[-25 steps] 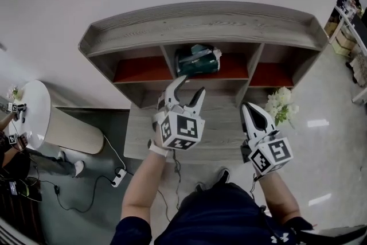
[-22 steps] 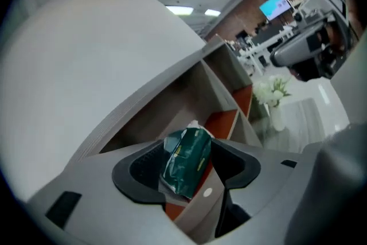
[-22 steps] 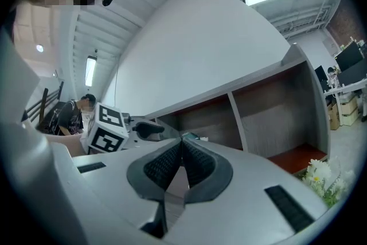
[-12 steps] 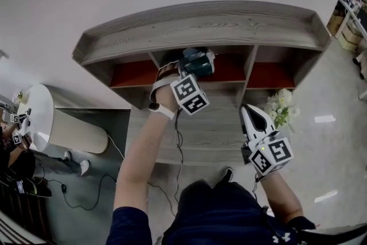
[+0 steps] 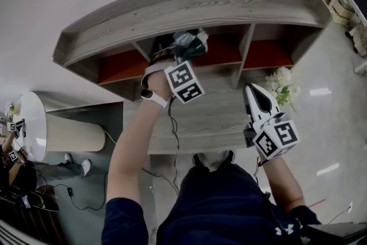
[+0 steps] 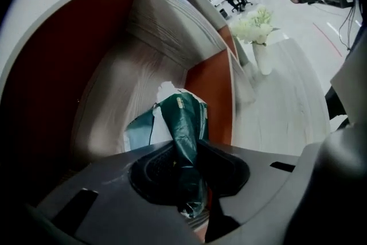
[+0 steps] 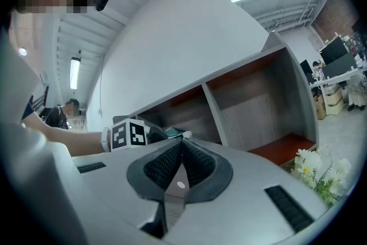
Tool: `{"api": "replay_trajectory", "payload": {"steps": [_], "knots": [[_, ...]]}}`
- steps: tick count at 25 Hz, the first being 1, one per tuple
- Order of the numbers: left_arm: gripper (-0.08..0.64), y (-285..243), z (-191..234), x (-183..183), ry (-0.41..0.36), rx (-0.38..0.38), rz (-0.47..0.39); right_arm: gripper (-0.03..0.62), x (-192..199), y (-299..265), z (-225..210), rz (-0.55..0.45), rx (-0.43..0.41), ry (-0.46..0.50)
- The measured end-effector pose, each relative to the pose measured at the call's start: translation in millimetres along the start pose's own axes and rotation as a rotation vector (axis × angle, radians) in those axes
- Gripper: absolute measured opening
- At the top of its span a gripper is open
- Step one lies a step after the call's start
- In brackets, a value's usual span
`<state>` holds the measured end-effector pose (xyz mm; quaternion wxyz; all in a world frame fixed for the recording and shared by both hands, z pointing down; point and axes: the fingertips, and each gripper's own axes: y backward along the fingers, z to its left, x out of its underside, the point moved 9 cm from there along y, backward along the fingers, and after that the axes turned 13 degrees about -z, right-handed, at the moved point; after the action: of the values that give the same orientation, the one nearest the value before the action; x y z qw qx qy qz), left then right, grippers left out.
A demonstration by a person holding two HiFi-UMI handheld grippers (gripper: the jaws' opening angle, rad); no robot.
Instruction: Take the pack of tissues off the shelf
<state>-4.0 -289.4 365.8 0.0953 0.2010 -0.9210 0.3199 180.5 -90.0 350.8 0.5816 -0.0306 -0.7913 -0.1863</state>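
The pack of tissues, in a dark green wrapper, lies in the middle compartment of the grey wooden shelf. My left gripper reaches into that compartment; its jaws have just been closing and now pinch the wrapper's near end. In the left gripper view the green pack runs from between the pads of the left gripper out over the compartment floor. My right gripper hangs in front of the shelf's right side, shut with nothing in it; in its own view the right gripper has its pads pressed together.
A bunch of white flowers stands on the lower ledge at the right, close to the right gripper. The red-backed side compartments hold nothing I can see. A white round table and floor cables lie at the left.
The left gripper went from open in front of the shelf into the middle compartment and closed on the tissue pack. The right gripper has barely shifted.
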Motion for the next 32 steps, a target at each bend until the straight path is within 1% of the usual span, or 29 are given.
{"api": "replay_trajectory", "payload": {"steps": [5,8,13,18,23,26,29,32], "knots": [[0.097,15,-11,-2,-0.075,-0.002,-0.076,0.012,3,-5,8,0.007,0.039,0.008],[0.095,26,-21,-7,-0.11,-0.016,-0.111,0.012,5,-5,11,0.01,0.056,0.012],[0.095,47,-30,-14,-0.1,-0.04,-0.145,0.012,6,-8,12,0.005,0.072,0.016],[0.094,75,-50,-21,-0.128,-0.085,-0.179,0.012,13,-2,15,0.02,0.083,0.006],[0.093,103,-63,-31,-0.119,-0.113,-0.219,0.012,15,3,16,0.021,0.087,0.001],[0.093,116,-77,-33,-0.131,-0.128,-0.239,0.012,16,5,17,0.021,0.092,0.001],[0.094,122,-92,-31,-0.154,-0.135,-0.253,0.012,17,7,17,0.015,0.098,0.003],[0.094,123,-104,-26,-0.134,-0.125,-0.26,0.012,17,9,18,0.018,0.104,0.004]]}}
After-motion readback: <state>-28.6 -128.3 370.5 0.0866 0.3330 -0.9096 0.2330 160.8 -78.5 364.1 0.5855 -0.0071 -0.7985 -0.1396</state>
